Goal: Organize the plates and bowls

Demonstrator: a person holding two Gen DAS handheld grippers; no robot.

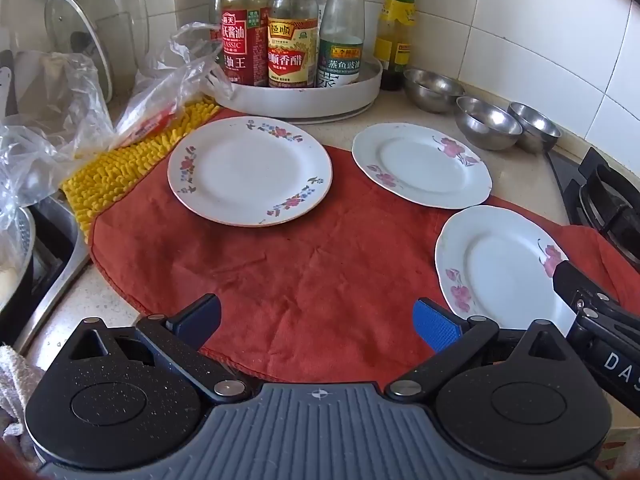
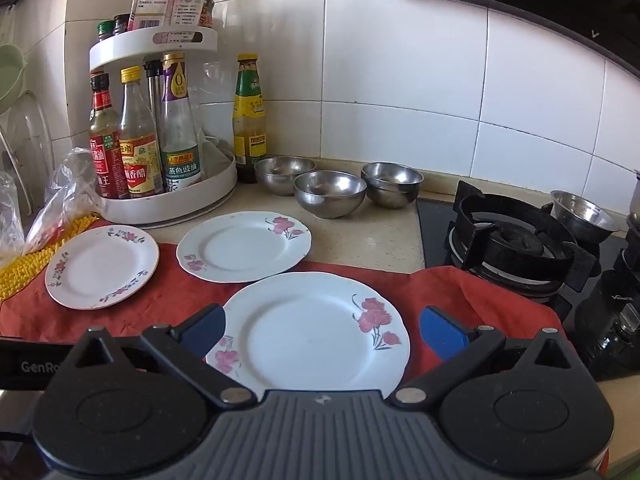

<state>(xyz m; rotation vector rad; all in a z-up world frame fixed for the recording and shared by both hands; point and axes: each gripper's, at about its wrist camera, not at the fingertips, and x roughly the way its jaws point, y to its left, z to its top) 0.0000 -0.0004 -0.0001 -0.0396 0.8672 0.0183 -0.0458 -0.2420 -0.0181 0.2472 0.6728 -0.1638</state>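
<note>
we are hovering the left gripper [image 1: 316, 326] at lower centre over bare red cloth [image 1: 280, 272], its jaws spread fully and gripping nothing. the left plate [image 1: 250, 170] and middle plate [image 1: 422, 166] are lying apart; steel bowls [image 1: 486, 122] are sitting upper right. the right gripper [image 2: 322, 334], equally wide and empty, is framing the near plate [image 2: 308, 330]; we are risking a chipped rim if a pad slips.

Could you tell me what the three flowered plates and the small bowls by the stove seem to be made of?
Flowered plates: probably glazed ceramic or porcelain; glossy white with printed flowers. Small bowls: apparently stainless steel; silvery with mirror-like reflections.
</note>
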